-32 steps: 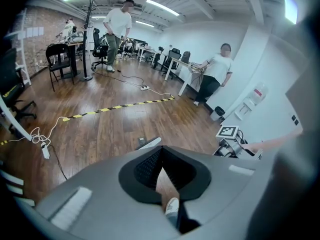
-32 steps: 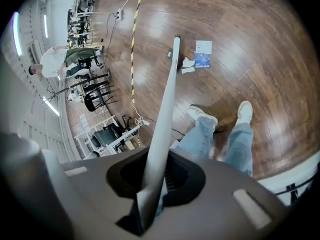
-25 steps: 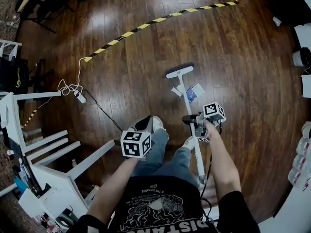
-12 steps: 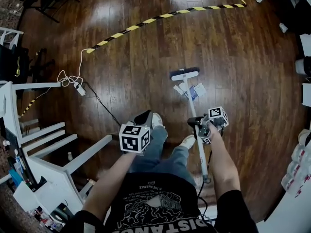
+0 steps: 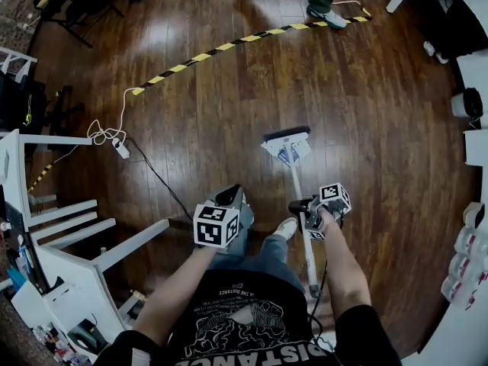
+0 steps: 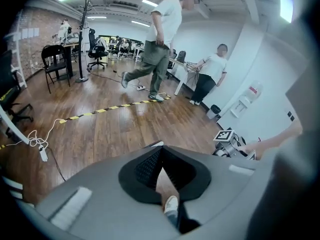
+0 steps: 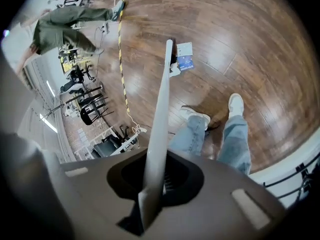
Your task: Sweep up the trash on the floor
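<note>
yellow-blk floor tape (image 5: 221, 46), pwr strip (image 5: 120, 149), white rack (image 5: 130, 244)

White long-handled broom (image 5: 294, 178), tilted, dark-bristled head on the brown wooden floor (image 5: 366, 113); flat blue-and-white paper wrapper (image 5: 290, 152) lying against the head's near side.

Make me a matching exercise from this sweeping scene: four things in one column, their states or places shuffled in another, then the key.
Things
1. left gripper
2. right gripper
3. trash
4. striped tape

States or places
A. on the floor by the head of the broom
B. jaws together, nothing held
C. yellow and black, running across the floor well beyond the broom
D. jaws clamped on the broom handle

Pairs: 1-B, 2-D, 3-A, 4-C
</note>
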`<action>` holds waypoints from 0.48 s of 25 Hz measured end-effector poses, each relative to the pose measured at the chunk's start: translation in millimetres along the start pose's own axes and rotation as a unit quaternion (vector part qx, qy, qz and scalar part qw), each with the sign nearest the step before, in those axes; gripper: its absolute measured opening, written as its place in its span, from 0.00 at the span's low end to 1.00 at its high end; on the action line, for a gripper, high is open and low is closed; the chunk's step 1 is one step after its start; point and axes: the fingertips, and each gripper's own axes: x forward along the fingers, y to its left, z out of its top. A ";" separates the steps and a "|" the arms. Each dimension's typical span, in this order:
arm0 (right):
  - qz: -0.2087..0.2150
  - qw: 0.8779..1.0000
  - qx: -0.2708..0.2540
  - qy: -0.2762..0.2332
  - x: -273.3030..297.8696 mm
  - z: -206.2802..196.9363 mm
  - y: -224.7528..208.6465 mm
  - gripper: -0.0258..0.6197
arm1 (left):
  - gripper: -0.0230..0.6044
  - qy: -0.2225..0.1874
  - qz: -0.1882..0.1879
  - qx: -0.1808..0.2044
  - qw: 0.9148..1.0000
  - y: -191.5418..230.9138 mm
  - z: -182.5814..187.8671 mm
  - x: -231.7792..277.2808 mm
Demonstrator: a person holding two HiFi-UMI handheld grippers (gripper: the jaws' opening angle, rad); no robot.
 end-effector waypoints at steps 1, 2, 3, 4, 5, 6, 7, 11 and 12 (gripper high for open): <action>0.001 1.000 -0.008 0.000 -1.8 -2.2 0.0 0.09 | 0.04 0.000 -0.001 0.002 1.000 -5.8 -2.1 -1.2; 0.000 1.000 -0.015 0.000 -4.4 -5.3 -0.6 0.10 | 0.04 -0.001 -0.002 0.005 1.000 -11.6 -4.2 -2.6; -0.004 1.000 -0.024 0.000 -7.9 -9.4 -2.5 0.10 | 0.04 -0.001 -0.003 0.007 1.000 -17.5 -6.5 -4.5; -0.012 0.999 -0.036 0.000 -12.1 -14.1 -6.4 0.10 | 0.04 -0.002 -0.004 0.009 1.000 -23.3 -9.1 -6.9; -0.024 0.998 -0.052 0.000 -16.7 -18.7 -12.5 0.10 | 0.04 -0.002 -0.004 0.010 1.000 -28.9 -12.3 -9.6; -0.039 0.997 -0.071 0.000 -21.6 -22.9 -20.0 0.10 | 0.04 -0.003 -0.005 0.012 1.000 -34.0 -15.7 -12.4; -0.055 0.994 -0.090 -0.001 -26.9 -27.5 -27.1 0.10 | 0.04 -0.004 -0.005 0.013 1.000 -38.6 -19.1 -15.3; -0.091 0.984 -0.150 -0.020 -53.6 -43.9 -42.6 0.10 | 0.04 -0.013 -0.005 0.017 1.000 -58.3 -26.9 -25.6; -0.096 0.982 -0.160 -0.027 -60.5 -46.8 -46.5 0.10 | 0.04 -0.016 -0.005 0.017 1.000 -64.1 -28.6 -27.3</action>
